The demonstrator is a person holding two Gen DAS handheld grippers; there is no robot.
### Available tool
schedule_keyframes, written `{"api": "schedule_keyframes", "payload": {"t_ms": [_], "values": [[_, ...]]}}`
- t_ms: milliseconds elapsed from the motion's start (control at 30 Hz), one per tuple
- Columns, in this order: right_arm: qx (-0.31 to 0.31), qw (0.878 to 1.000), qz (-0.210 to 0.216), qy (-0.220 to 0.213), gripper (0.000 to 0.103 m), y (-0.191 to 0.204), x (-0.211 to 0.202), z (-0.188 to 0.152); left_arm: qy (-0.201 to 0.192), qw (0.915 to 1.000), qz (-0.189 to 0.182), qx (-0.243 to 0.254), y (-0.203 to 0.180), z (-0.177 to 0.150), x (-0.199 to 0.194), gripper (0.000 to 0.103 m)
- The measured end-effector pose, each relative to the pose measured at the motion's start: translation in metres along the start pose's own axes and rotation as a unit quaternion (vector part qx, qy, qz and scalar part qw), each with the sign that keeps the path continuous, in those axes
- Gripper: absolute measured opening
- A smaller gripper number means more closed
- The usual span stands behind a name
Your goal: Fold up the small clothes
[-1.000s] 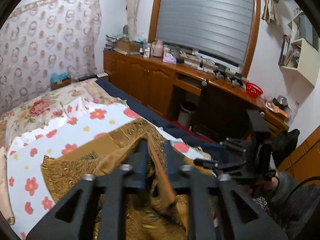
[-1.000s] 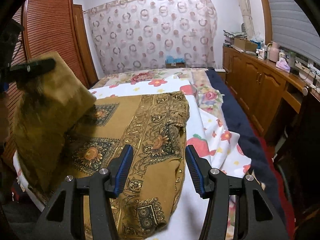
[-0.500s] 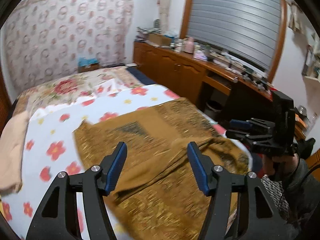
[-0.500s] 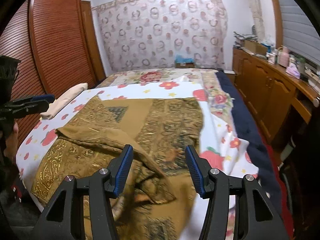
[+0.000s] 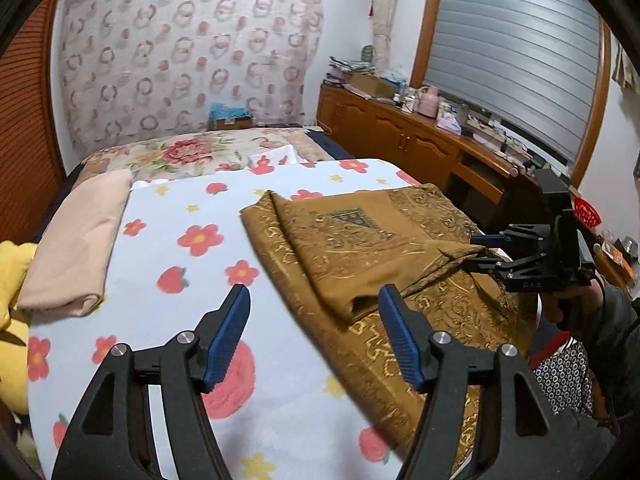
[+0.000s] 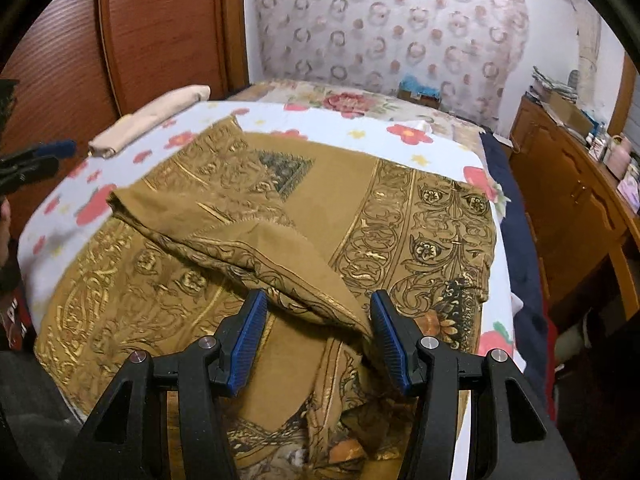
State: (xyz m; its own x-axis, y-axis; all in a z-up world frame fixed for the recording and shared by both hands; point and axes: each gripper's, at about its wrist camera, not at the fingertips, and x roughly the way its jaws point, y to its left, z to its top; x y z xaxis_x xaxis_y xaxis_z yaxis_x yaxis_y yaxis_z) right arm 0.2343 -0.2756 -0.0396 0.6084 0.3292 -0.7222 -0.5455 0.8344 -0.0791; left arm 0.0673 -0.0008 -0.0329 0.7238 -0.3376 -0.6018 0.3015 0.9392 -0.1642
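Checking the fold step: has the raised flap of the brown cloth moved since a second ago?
Yes. The flap came down from beside the wardrobe onto the brown cloth.

Cut off at the bottom edge of the right wrist view: near end of the brown patterned cloth, partly hidden behind the right gripper; too small to make out: clutter on the wooden sideboard under the window.
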Motion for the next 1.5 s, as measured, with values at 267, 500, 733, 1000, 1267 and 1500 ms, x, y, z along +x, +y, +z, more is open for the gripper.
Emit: {"api": "schedule_keyframes", "payload": {"t_ms": [267, 500, 733, 1000, 1267, 1500], "values": [[-0.007, 1.000, 0.008, 0.019, 0.056, -0.004, 0.019, 0.009, -0.002, 1.0000, 0.005, -0.005, 0.008, -0.007, 0.003, 0.071], [-0.005, 1.000, 0.022, -0.007, 0.006, -0.004, 0.002, 0.007, -0.006, 1.0000, 0.003, -0.005, 0.005, -0.008, 0.004, 0.072], [0.030, 0.996, 0.037, -0.078, 0.005, -0.007, -0.050, -0.003, -0.009, 0.9999, 0.002, -0.006, 0.005, -0.007, 0.004, 0.072], [0.026, 0.997, 0.021, -0.077, 0.005, -0.015, -0.081, -0.029, -0.015, 0.9999, -0.002, 0.001, -0.003, -0.006, 0.002, 0.072], [0.047, 0.998, -0.009, -0.032, 0.005, -0.028, -0.070, -0.039, -0.015, 0.9998, 0.001, 0.012, -0.012, -0.004, 0.003, 0.072], [0.054, 0.998, -0.009, -0.027, 0.011, -0.026, -0.066, -0.038, -0.011, 0.9999, 0.002, 0.013, -0.015, -0.007, 0.007, 0.072]]}}
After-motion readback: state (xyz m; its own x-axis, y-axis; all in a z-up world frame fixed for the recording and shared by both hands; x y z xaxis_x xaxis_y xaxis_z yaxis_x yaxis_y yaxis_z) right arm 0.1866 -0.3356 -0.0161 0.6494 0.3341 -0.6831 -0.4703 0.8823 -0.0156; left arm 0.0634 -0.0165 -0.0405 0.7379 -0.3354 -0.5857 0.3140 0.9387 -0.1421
